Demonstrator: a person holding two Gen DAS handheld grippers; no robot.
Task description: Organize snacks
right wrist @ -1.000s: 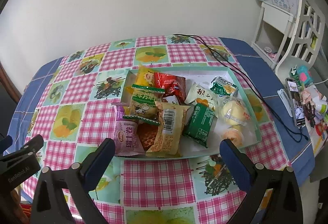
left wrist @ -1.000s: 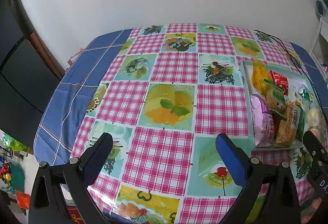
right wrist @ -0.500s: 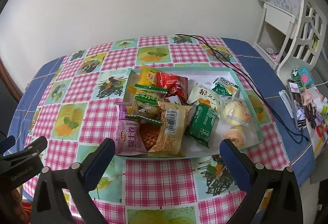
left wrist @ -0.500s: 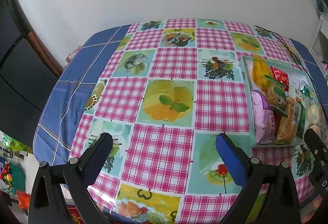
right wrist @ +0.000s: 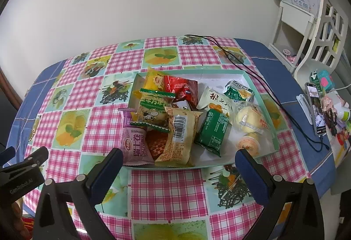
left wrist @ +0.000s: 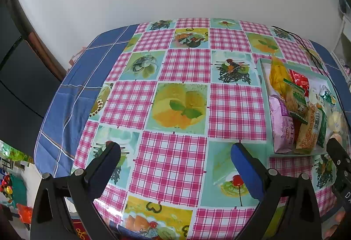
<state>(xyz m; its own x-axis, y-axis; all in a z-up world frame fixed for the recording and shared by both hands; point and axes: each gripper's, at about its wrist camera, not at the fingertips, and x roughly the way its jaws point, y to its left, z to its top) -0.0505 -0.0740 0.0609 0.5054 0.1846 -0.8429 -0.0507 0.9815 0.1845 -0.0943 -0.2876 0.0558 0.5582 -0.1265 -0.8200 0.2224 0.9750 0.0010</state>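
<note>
A shallow teal-rimmed tray [right wrist: 266,108] holds several wrapped snacks: a purple packet [right wrist: 136,144], a tan packet with a barcode [right wrist: 178,137], a dark green packet [right wrist: 214,129], a red packet [right wrist: 182,88] and a yellow packet [right wrist: 154,81]. My right gripper [right wrist: 178,163] is open and empty, just in front of the tray's near edge. My left gripper [left wrist: 175,158] is open and empty above bare tablecloth, left of the tray [left wrist: 263,95]. The purple packet [left wrist: 282,123] shows at the right in the left wrist view.
The table [left wrist: 186,66] has a pink-check and fruit-print cloth with a blue border. A black cable [right wrist: 248,64] runs past the tray's far right corner. A phone [right wrist: 316,108] and small items lie at the right edge. A white shelf [right wrist: 307,27] stands beyond.
Both grippers have shifted slightly back and up; the table sits a little lower and farther in each view. Both stay open and empty. The snacks have not moved.
</note>
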